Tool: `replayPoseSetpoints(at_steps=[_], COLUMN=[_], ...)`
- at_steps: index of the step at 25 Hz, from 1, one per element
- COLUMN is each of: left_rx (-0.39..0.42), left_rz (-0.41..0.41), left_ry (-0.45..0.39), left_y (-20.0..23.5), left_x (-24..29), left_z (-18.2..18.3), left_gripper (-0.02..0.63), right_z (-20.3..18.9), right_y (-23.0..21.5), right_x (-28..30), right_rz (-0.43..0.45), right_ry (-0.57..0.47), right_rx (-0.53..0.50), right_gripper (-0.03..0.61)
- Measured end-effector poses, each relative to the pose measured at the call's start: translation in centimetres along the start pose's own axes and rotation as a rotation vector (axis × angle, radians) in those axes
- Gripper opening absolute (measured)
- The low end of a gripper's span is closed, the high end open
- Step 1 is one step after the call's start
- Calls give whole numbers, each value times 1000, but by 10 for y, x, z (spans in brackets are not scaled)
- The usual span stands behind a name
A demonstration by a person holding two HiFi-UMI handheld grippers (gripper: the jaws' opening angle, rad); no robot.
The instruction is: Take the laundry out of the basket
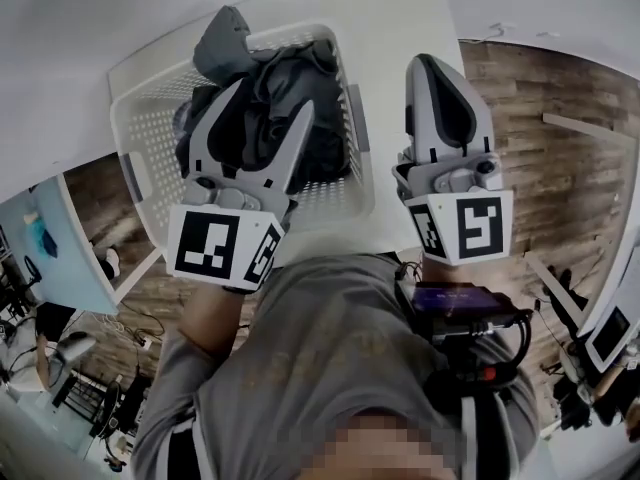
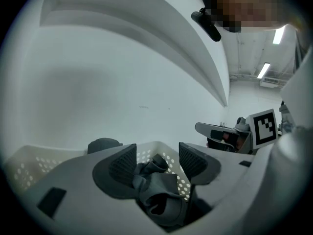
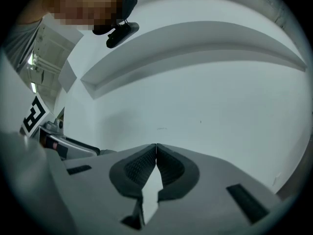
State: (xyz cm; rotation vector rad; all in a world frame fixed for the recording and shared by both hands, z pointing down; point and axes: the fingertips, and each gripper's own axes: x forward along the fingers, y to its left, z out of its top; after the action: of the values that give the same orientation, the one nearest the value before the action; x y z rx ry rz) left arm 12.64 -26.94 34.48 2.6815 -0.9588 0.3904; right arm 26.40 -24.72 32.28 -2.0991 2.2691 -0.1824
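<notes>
A white perforated laundry basket stands on a white table, holding a heap of dark grey laundry. My left gripper hangs over the basket with its jaws spread and open. In the left gripper view the grey cloth lies between and below the pads, which do not press on it, and the basket's wall shows behind. My right gripper is over the table just right of the basket, shut with nothing in it. The right gripper view shows its pads closed together against a white wall.
The white table runs up to a white wall. Wood floor lies to the right, with furniture legs and cables. A light blue desk and clutter sit at the lower left. The person's grey shirt fills the foreground.
</notes>
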Motion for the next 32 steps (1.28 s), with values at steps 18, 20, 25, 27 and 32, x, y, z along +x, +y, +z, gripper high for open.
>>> replayPoseSetpoints(at_steps=[18,20,25,27,32], left_rx=[-47,-40,-28,-44,-74], left_rz=[-72,-62,0,23,31], left_ry=[398,413,424,416,396], left_y=[12,10,23,31,36], left_x=[64,63,61,59,55], left_z=[-94,-98,-99,-97,-91], left_gripper=[340,339,206,126,46], right_z=[-50,-53,-59,-60,-57], right_y=[-62,-64,-63,-61,-59], right_x=[49,47,51,53,50], right_rz=[-20,-21,-13,-11,-13], right_ry=[76,81,87,89,85], right_rx=[108,114,128,129,123], right_gripper=[8,8,8,8,8])
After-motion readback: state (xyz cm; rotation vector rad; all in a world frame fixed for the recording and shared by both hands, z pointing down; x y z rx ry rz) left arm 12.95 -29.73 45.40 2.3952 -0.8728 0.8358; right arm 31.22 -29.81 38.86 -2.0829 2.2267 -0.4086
